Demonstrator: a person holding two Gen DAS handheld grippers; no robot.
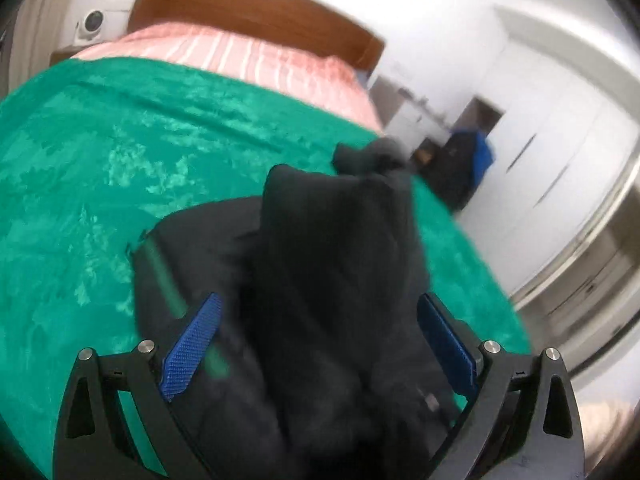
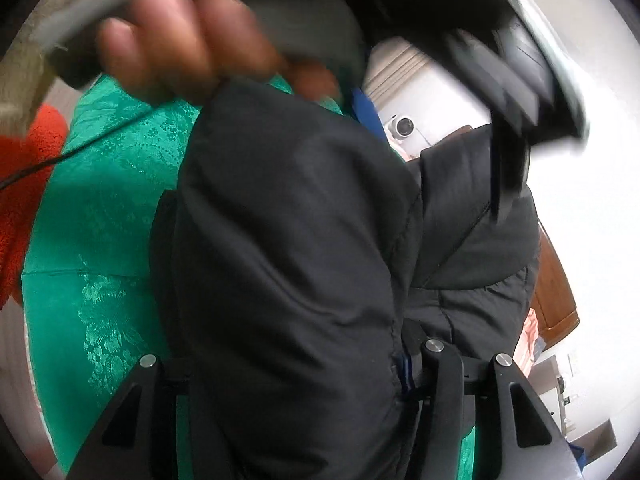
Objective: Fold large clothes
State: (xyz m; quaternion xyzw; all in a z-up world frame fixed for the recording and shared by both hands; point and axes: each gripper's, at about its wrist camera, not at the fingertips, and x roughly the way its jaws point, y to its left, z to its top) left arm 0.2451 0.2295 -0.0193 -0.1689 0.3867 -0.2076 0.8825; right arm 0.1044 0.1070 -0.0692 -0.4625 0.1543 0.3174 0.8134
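Observation:
A black padded jacket (image 1: 328, 264) lies bunched on a green bedspread (image 1: 100, 160). My left gripper (image 1: 320, 298) is open. Its blue pads (image 1: 192, 344) stand wide apart on either side of the jacket's raised fold, and green cloth shows beside the left pad. In the right wrist view a thick fold of the jacket (image 2: 288, 220) fills my right gripper (image 2: 288, 264) and hides its pads. Only a blue sliver shows against the cloth, and the gripper looks shut on the fold. A person's hand (image 2: 180, 48) holds the blurred left gripper above the jacket.
Pink striped bedding (image 1: 240, 52) and a wooden headboard (image 1: 248, 12) lie beyond the green spread. A white wardrobe (image 1: 540, 140) stands off the bed's right side. An orange-red cloth (image 2: 24, 200) and a thin black cable (image 2: 80, 152) lie at the bedspread's edge.

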